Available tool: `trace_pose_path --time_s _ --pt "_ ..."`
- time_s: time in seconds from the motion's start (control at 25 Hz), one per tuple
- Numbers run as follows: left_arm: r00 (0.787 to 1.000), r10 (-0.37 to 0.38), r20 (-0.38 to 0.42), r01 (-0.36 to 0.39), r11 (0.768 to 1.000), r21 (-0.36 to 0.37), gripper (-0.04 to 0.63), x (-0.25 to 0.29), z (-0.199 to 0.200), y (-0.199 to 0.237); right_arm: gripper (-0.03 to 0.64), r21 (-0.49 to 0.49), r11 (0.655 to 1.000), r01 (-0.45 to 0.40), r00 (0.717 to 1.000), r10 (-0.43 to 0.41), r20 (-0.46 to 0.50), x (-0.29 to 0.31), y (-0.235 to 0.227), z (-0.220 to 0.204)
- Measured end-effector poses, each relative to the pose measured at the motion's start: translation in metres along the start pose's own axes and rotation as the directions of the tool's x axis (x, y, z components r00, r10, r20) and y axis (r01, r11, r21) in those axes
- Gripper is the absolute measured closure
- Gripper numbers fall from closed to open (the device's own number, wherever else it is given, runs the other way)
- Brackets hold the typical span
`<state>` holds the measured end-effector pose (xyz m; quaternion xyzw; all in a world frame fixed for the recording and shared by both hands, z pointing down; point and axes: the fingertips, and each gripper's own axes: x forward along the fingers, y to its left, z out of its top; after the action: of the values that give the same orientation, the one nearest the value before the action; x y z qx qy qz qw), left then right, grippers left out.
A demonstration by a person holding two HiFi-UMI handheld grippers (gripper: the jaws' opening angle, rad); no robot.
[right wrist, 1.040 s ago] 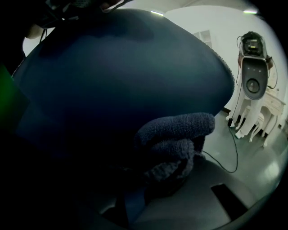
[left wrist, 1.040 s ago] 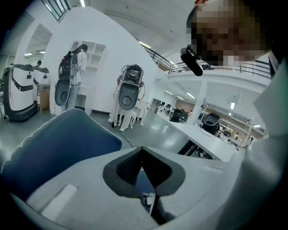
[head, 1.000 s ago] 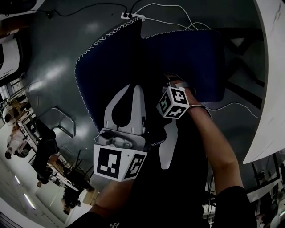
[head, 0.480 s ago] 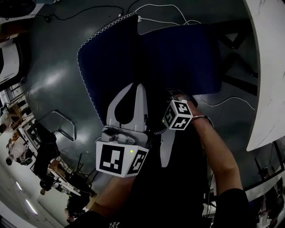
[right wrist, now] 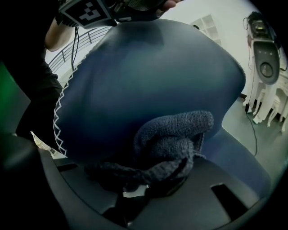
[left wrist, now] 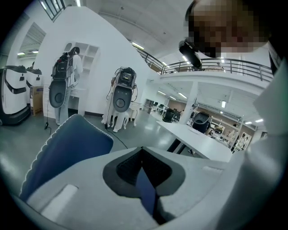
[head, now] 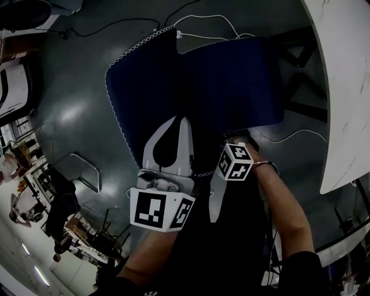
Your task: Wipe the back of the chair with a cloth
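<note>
Overhead, grey floor (head: pixel 69 98) and a white surface (head: pixel 347 87) frame the blue chair (head: pixel 237 81) (cables (head: pixel 215 16) trail beyond it); the left tongs (left wrist: pixel 143 155) pinch the chair back (head: pixel 144 87) at its edge, while the right tongs (right wrist: pixel 144 179) clamp a dark cloth (right wrist: pixel 173 139) against it.

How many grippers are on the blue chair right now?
2. The left gripper pinches the chair back; the right gripper presses a cloth against it.

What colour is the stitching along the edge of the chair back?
White zigzag stitching on the dark blue chair back; clearest in the head view.
</note>
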<state>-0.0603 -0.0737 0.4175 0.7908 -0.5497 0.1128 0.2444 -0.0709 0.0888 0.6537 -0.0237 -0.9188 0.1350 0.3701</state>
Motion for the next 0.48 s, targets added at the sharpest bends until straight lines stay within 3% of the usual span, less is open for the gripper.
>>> trace_pose_path --time_s 0.2,0.48 --pt "1.0 0.005 0.004 -0.005 1.0 0.014 0.586 0.008 0.006 0.004 0.534 0.044 0.995 0.085 0.995 -0.087 0.054 -0.012 -0.042 0.015" --pt "0.999 0.051 0.002 -0.051 0.999 0.016 0.586 0.025 0.02 0.019 0.534 0.042 0.975 0.22 0.964 -0.224 0.14 -0.036 -0.13 0.066"
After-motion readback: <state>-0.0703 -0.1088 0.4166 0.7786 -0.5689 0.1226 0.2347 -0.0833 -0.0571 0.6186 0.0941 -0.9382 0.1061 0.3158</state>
